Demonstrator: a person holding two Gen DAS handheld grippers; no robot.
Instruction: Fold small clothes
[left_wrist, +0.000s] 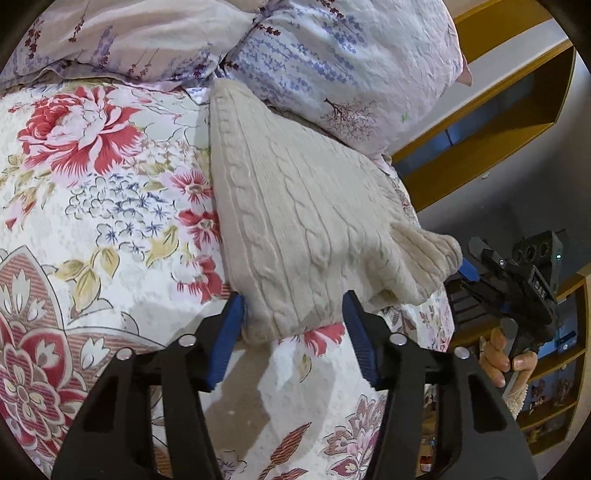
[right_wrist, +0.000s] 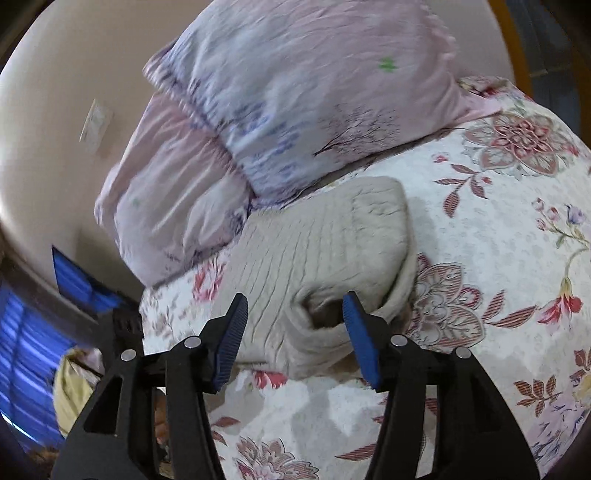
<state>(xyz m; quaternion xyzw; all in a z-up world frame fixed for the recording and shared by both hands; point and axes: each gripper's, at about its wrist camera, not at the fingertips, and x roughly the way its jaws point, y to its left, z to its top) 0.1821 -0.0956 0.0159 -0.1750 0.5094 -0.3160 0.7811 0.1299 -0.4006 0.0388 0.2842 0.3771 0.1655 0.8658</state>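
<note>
A cream cable-knit sweater (left_wrist: 295, 206) lies folded on the floral bedspread (left_wrist: 92, 221), its far end against the pillows. My left gripper (left_wrist: 293, 310) is open, and the sweater's near corner lies between the blue pads without being pinched. In the right wrist view the same sweater (right_wrist: 325, 240) shows a rolled ribbed end. That end sits between the blue pads of my open right gripper (right_wrist: 295, 314), which do not press on it. A hand (left_wrist: 498, 358) holding the right gripper's black body shows at the right edge of the left wrist view.
Two pale lilac floral pillows (left_wrist: 332, 55) (right_wrist: 295, 92) are stacked at the head of the bed, behind the sweater. Yellow wooden shelves (left_wrist: 480, 147) stand beyond the bed's right edge. A beige wall (right_wrist: 55, 110) rises behind the pillows.
</note>
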